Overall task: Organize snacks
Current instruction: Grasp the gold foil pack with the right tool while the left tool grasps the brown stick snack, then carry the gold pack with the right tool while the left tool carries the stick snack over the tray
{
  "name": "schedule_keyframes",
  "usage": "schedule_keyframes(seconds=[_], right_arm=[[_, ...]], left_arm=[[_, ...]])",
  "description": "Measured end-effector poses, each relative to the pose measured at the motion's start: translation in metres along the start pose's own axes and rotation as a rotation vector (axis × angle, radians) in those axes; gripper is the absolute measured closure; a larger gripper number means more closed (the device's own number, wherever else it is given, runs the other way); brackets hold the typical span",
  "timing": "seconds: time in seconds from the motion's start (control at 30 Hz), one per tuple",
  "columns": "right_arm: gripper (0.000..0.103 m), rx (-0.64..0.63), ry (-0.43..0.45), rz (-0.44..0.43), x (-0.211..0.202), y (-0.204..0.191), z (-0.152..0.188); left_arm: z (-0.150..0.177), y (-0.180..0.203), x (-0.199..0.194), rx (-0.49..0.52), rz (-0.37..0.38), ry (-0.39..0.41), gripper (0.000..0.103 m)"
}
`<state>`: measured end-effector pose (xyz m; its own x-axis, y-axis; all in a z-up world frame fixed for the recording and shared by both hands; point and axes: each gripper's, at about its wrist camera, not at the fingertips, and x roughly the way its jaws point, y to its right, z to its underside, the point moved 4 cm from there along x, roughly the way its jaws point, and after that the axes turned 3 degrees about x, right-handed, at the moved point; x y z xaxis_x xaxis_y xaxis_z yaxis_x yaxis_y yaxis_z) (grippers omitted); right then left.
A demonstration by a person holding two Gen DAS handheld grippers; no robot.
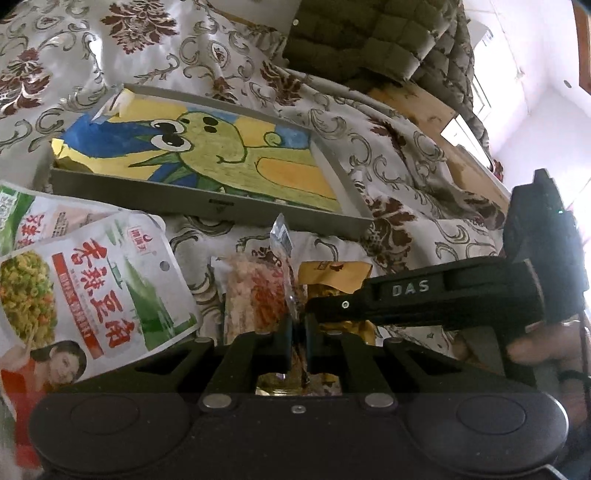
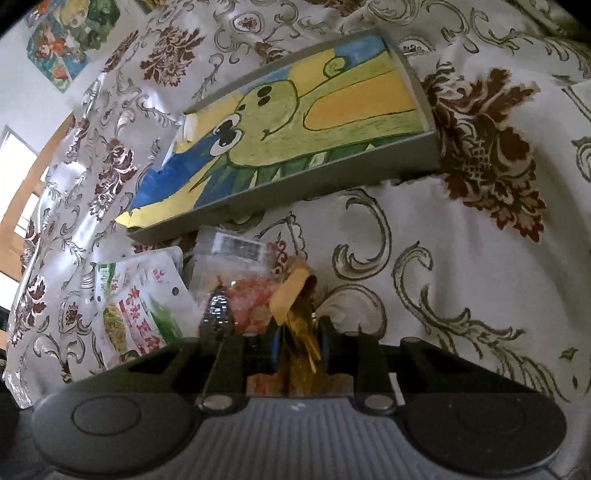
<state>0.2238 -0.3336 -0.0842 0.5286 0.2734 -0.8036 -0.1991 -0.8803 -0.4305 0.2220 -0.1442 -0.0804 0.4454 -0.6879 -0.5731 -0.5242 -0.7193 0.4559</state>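
Note:
A grey tray (image 1: 207, 206) lined with a green cartoon drawing lies on the patterned cloth; it also shows in the right wrist view (image 2: 295, 188). My left gripper (image 1: 298, 332) is shut on the edge of a clear snack bag (image 1: 258, 295) of orange pieces. My right gripper (image 2: 298, 338) is shut on a gold-yellow snack packet (image 2: 301, 325), which also shows in the left wrist view (image 1: 332, 275). The right gripper's black body (image 1: 443, 295) reaches in from the right, next to my left fingers. A white-green snack bag (image 1: 110, 288) lies at the left; it also shows in the right wrist view (image 2: 136, 314).
A second similar bag (image 1: 33, 218) lies under the white-green one. An olive quilted cushion (image 1: 369, 33) sits beyond the tray. A wooden board (image 1: 436, 122) edges the cloth at the right. Posters (image 2: 62, 37) hang on the wall.

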Motion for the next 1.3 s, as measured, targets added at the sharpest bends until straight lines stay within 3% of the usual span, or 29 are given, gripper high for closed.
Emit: schedule_keyframes(seconds=[0.3, 0.4, 0.63, 0.97, 1.3], right_arm=[[0.086, 0.048, -0.004, -0.014, -0.001, 0.008, 0.001], [0.086, 0.066, -0.004, -0.014, 0.000, 0.010, 0.001], [0.086, 0.061, 0.024, -0.016, -0.008, 0.006, 0.003], [0.086, 0.090, 0.123, -0.079, -0.037, 0.003, 0.003], [0.086, 0.169, 0.338, -0.150, -0.050, 0.015, -0.032]], left_arm=[[-0.001, -0.008, 0.015, -0.049, 0.079, -0.026, 0.083], [-0.002, -0.011, 0.020, -0.063, 0.072, -0.025, 0.091], [-0.006, -0.009, 0.012, -0.067, 0.054, 0.010, 0.096], [-0.015, -0.004, -0.009, -0.118, 0.049, 0.069, 0.097], [-0.060, -0.007, -0.025, -0.132, -0.010, 0.181, 0.097]])
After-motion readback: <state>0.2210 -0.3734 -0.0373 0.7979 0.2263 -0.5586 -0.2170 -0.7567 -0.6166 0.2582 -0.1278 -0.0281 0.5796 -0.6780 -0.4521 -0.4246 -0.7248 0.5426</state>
